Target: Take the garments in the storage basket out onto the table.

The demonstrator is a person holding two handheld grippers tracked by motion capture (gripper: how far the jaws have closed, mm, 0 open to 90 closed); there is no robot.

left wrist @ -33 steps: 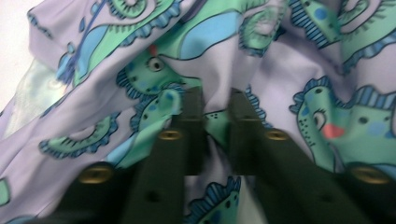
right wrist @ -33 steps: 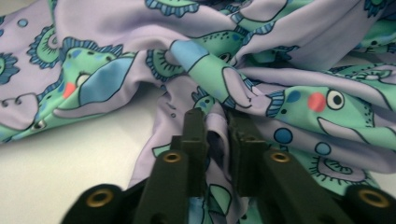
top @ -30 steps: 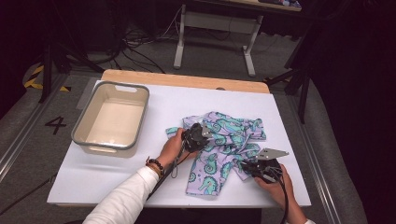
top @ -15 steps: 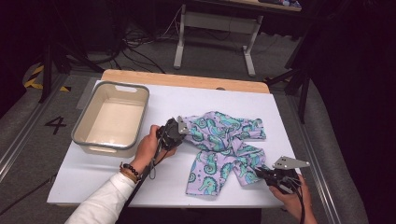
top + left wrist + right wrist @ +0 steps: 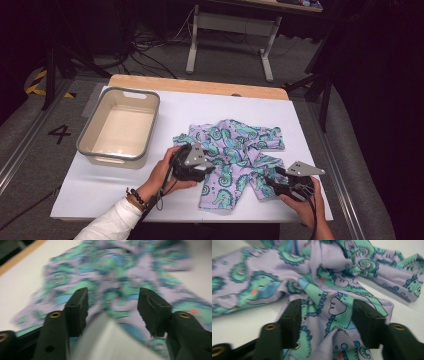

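1. The work in hand looks like spreading a small patterned garment (image 5: 232, 160) flat on the table (image 5: 320, 145); this seems to be the letting-go point between 2 pulls, with the cloth partly opened but not yet smooth.
2. The left gripper (image 5: 207, 167) sits at the garment's left edge. Its jaws have just been opening and now stand about half apart, with cloth lying under and ahead of them but nothing pinched; its own view is blurred.
3. The right gripper (image 5: 270, 186) is at the lower right corner of the garment. Its jaws have also just been opening; a raised fold of fabric sits in the gap between them, yet the pads do not press on it.
4. The garment lies in the middle of the table, right of a tub (image 5: 87, 137) and apart from it.
5. Next, each gripper probably needs a fresh hold on an outer edge, pulling outward and low so the bunched middle flattens.
6. The fabric is thin, soft and limp, lilac with teal seahorse prints and blue outlines, creased into ridges. The tub is rigid, rounded-rectangular, cream inside with a grey rim. The table top is a smooth white sheet over a wooden board (image 5: 200, 86).
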